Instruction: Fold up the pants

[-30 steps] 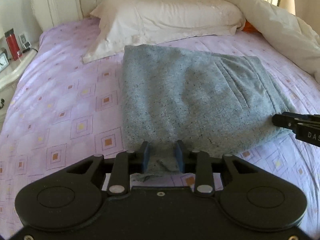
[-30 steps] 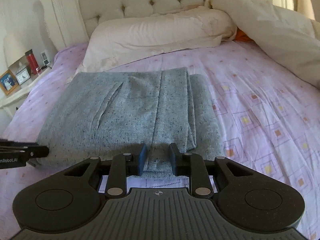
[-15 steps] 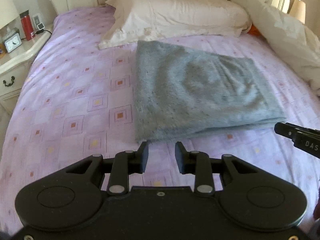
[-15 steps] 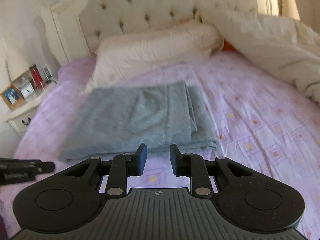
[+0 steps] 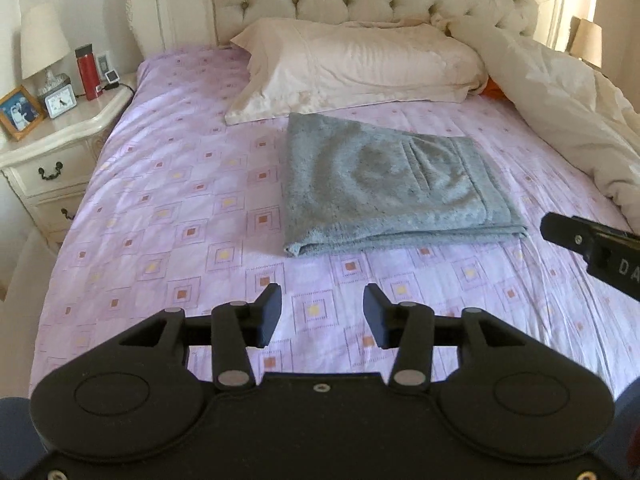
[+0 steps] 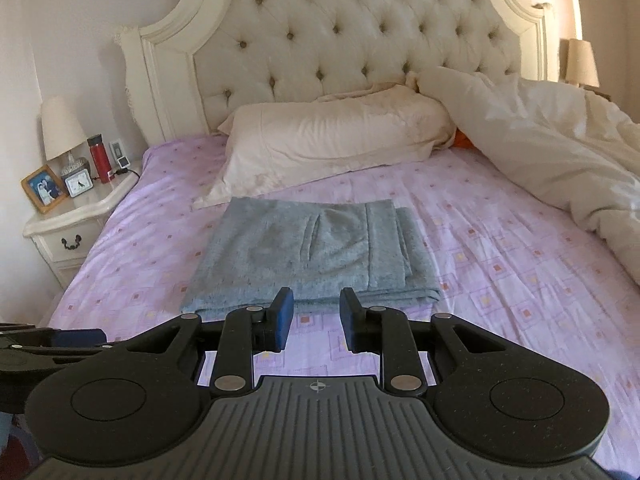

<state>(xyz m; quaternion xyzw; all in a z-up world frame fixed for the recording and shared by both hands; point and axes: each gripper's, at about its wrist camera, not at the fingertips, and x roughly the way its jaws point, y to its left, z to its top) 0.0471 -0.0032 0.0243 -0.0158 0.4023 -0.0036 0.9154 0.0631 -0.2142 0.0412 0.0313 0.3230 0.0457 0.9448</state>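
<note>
The grey pants (image 5: 384, 184) lie folded into a flat rectangle on the lilac patterned bedsheet (image 5: 168, 208), in front of the pillow. They also show in the right wrist view (image 6: 312, 256). My left gripper (image 5: 322, 312) is open and empty, held back above the sheet, short of the pants' near edge. My right gripper (image 6: 316, 312) is open and empty, just short of the pants' near edge. The right gripper also shows at the right edge of the left wrist view (image 5: 592, 240).
A cream pillow (image 5: 356, 64) lies against the tufted headboard (image 6: 360, 32). A bunched white duvet (image 6: 552, 152) covers the bed's right side. A nightstand (image 5: 52, 136) at the left holds a lamp, red bottle, clock and photo frame.
Both grippers let go of the pants' near edge and pulled back and up away from them. The jaws of both have opened wider. The pants stay folded on the bed.
</note>
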